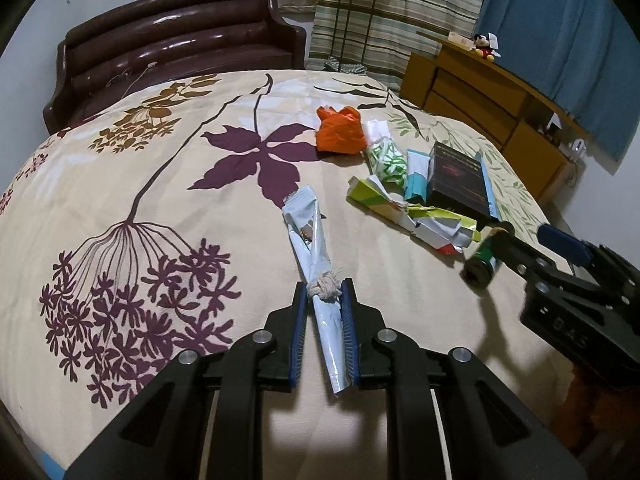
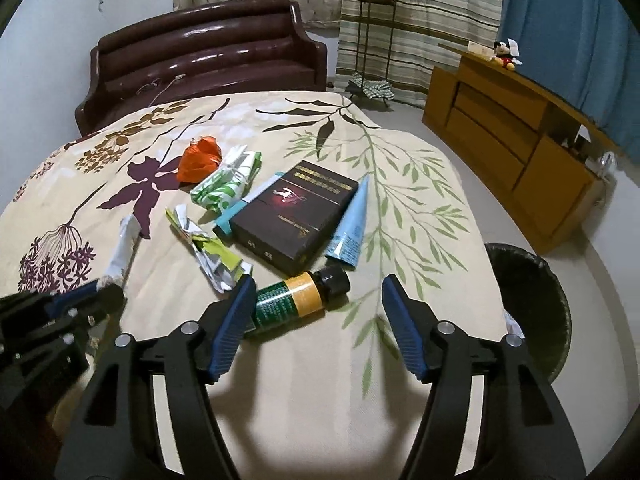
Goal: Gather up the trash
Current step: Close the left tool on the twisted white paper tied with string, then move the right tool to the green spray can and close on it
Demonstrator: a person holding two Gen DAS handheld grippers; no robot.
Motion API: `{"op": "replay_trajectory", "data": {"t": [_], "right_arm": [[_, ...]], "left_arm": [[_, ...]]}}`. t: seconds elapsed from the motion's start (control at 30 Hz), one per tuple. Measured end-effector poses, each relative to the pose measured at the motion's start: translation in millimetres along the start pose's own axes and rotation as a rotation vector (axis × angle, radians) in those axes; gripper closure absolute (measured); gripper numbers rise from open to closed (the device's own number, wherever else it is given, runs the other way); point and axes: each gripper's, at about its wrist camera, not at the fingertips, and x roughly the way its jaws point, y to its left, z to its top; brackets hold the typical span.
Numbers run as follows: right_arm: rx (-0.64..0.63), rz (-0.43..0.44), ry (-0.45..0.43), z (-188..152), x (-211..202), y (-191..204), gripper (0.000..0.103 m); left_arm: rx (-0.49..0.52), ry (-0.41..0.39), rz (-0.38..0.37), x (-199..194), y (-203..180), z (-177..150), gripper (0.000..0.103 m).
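Note:
My left gripper point(image 1: 325, 294) is shut on a long pale blue wrapper point(image 1: 310, 236) tied with a white string knot, which lies along the bedspread. My right gripper point(image 2: 319, 290) stands open over a green and yellow bottle point(image 2: 294, 298) with a black cap; the bottle lies by the left finger, no pad pressing it. In the left wrist view the bottle point(image 1: 482, 258) sits at the right gripper's point(image 1: 532, 240) tips. Other trash lies beyond: a crumpled orange bag point(image 2: 199, 159), a green-white packet point(image 2: 222, 190), a crushed yellow-green wrapper point(image 2: 210, 250), a dark box point(image 2: 294, 214), a light blue tube point(image 2: 352, 224).
Everything lies on a floral bedspread point(image 2: 400, 184) with a dark brown headboard point(image 2: 208, 56) behind. A dark round bin point(image 2: 534, 300) stands on the floor off the bed's right edge. A wooden cabinet point(image 2: 516, 144) and plant stand point(image 2: 376, 32) sit further back.

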Motion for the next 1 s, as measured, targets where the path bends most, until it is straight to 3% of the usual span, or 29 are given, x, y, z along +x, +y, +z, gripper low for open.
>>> {"op": "replay_trajectory", "data": {"t": [0.27,0.63,0.8,1.0], "right_arm": [[0.023,-0.019,0.017,-7.6,-5.2,-12.9,0.039],[0.052,0.040,0.008,0.2,-5.6,-3.3,0.039],[0.025,0.030,0.013,-2.6,-0.3,7.5,0.038],[0.041,0.009,0.016,-7.1,-4.4,-6.6,0.037]], "left_arm": [[-0.010,0.002,0.011,-0.8,8.1,-0.4,0.085],[-0.022,0.002,0.020,-1.7,13.2,1.6,0.085],[-0.018,0.005,0.018,0.0,11.1,1.0,0.085],[-0.009,0.007,0.012,1.8,7.5,1.8,0.085]]}}
